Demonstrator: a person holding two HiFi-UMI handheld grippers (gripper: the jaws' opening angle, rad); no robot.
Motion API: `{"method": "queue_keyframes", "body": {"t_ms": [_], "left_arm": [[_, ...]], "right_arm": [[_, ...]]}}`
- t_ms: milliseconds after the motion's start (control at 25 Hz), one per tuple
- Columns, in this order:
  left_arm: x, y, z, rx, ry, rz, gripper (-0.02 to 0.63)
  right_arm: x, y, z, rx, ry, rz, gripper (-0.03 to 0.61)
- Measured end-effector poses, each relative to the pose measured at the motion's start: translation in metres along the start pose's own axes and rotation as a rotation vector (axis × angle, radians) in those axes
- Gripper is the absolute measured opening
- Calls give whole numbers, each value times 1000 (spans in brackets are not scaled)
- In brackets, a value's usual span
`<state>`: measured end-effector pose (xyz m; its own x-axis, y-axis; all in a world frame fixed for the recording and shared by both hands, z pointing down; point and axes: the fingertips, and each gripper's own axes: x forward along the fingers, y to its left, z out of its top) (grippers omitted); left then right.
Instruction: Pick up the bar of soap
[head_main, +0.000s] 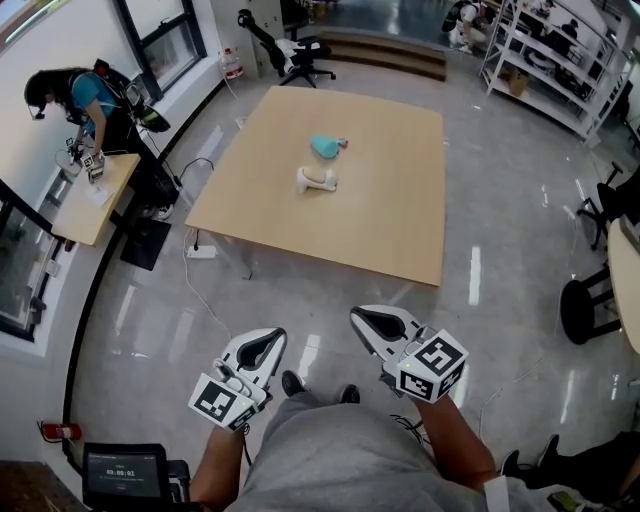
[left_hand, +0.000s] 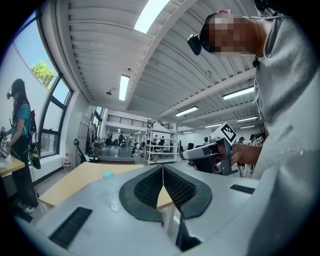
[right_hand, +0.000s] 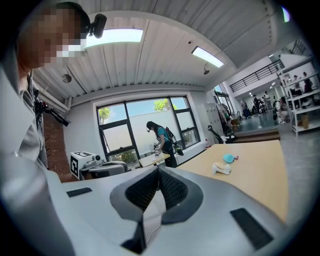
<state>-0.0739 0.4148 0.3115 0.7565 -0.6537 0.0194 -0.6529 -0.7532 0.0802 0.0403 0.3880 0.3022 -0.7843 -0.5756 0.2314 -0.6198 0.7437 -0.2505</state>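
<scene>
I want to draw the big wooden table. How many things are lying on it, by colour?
teal thing: 1 (the tiny pink bit beside it is counted with it)
white thing: 1
Total: 2 on the table

This is a big open lab hall. It has a polished grey floor (head_main: 500, 180) and one large wooden worktop (head_main: 400, 220) standing in the open. White metal shelving racks (head_main: 560, 70) line the far side, near a black office chair (head_main: 300, 55). Tall windows (right_hand: 145, 125) and strip lights (left_hand: 150, 15) sit under a ribbed ceiling (left_hand: 100, 50). Another person (head_main: 85, 100) works at a side desk (head_main: 95, 205).
</scene>
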Motion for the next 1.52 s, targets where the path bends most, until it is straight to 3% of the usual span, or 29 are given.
{"method": "queue_keyframes", "body": {"t_ms": [240, 440, 1000, 1520], "left_arm": [[-1, 5, -36, -81, 45, -13, 6], [4, 7, -42, -109, 63, -34, 6], [48, 66, -34, -90, 86, -152, 6], [46, 114, -39, -57, 116, -239, 6]], "right_arm": [[18, -5, -37, 96, 67, 6, 8], [21, -10, -48, 156, 95, 2, 8], [77, -47, -28, 201, 79, -69, 8], [123, -50, -20, 221, 35, -119, 8]]}}
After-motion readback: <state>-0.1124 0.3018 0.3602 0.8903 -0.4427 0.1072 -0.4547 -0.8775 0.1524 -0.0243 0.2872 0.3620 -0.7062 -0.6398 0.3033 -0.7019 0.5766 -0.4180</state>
